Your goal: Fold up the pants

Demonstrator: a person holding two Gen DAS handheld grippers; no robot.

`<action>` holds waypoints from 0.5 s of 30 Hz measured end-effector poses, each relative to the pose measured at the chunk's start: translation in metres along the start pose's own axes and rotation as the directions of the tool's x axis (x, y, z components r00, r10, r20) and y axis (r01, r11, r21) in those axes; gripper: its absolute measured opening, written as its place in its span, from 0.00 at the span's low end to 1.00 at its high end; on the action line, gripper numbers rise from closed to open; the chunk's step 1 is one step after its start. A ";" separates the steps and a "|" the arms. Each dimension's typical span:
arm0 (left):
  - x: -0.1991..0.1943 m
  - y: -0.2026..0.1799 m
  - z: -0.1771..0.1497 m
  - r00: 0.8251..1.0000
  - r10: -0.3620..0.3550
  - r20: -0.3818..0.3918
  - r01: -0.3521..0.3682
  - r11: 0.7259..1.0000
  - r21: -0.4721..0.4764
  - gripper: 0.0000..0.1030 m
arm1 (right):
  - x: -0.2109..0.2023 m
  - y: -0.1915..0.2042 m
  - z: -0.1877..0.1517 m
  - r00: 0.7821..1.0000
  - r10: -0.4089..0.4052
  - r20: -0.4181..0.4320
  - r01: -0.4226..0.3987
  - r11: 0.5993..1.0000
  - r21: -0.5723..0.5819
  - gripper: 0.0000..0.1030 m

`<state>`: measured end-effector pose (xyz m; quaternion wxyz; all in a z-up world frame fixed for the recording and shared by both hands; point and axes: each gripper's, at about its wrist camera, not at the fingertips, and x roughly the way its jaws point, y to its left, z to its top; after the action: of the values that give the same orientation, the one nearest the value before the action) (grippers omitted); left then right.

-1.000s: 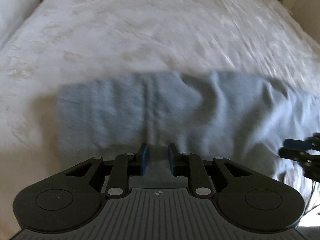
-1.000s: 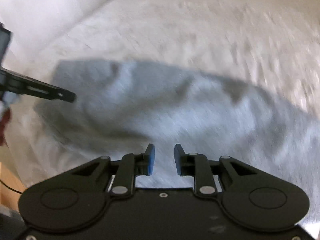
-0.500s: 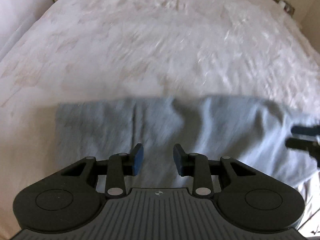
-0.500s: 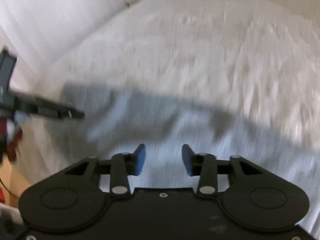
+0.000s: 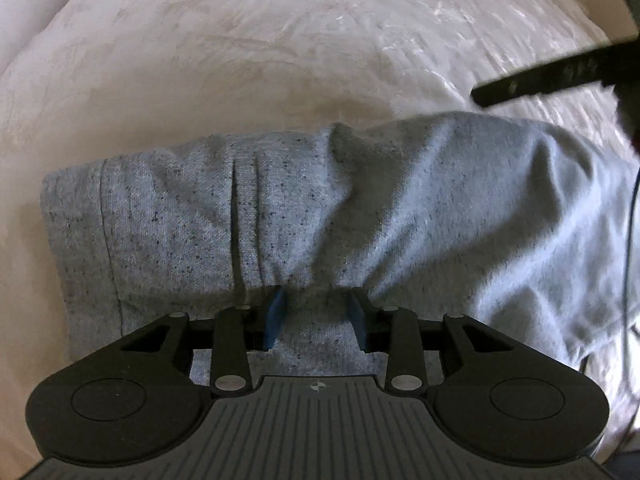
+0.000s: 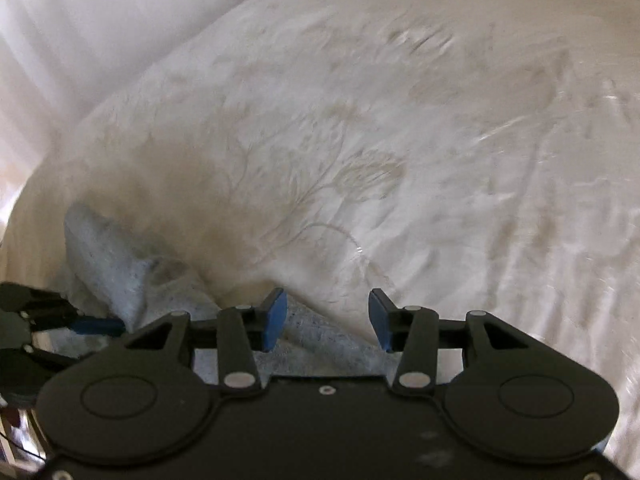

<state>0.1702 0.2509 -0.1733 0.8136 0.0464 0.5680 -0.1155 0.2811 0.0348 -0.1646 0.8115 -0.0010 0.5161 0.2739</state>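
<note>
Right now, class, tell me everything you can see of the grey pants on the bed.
The pants are light grey, dark-flecked knit, like sweatpants. They lie crosswise on the white embroidered bedspread, rumpled, with a stitched hem at their left end and two parallel seams nearby. The left gripper has open jaws pushed into the near edge, cloth bunching between them. The right gripper, also open, sits over another part of the cloth.

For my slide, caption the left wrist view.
Open left gripper pressed into bunched grey pants lying on a white bedspread.
</note>
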 end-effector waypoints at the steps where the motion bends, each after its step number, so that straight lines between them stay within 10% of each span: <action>1: 0.001 0.002 0.001 1.000 -0.011 -0.002 0.011 1.000 -0.021 0.36 | 0.009 0.001 0.002 1.000 0.013 -0.019 -0.013 1.000 -0.018 0.47; 6: 0.003 0.004 0.004 1.000 -0.031 -0.005 0.031 0.998 -0.047 0.39 | 0.029 0.019 -0.002 0.994 0.071 -0.087 -0.078 0.993 -0.086 0.45; 9: 0.002 0.005 0.002 0.999 -0.034 0.002 0.034 0.998 -0.045 0.40 | 0.031 0.028 -0.008 0.984 0.124 -0.124 -0.138 0.985 -0.109 0.16; 15: -0.003 0.005 -0.006 0.999 -0.035 0.027 0.037 0.997 -0.065 0.41 | 0.004 0.029 -0.020 0.988 0.142 -0.057 -0.145 0.988 -0.049 0.07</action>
<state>0.1651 0.2574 -0.1723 0.8196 0.0079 0.5618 -0.1121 0.2528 0.0557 -0.1689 0.7755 0.0075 0.5288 0.3449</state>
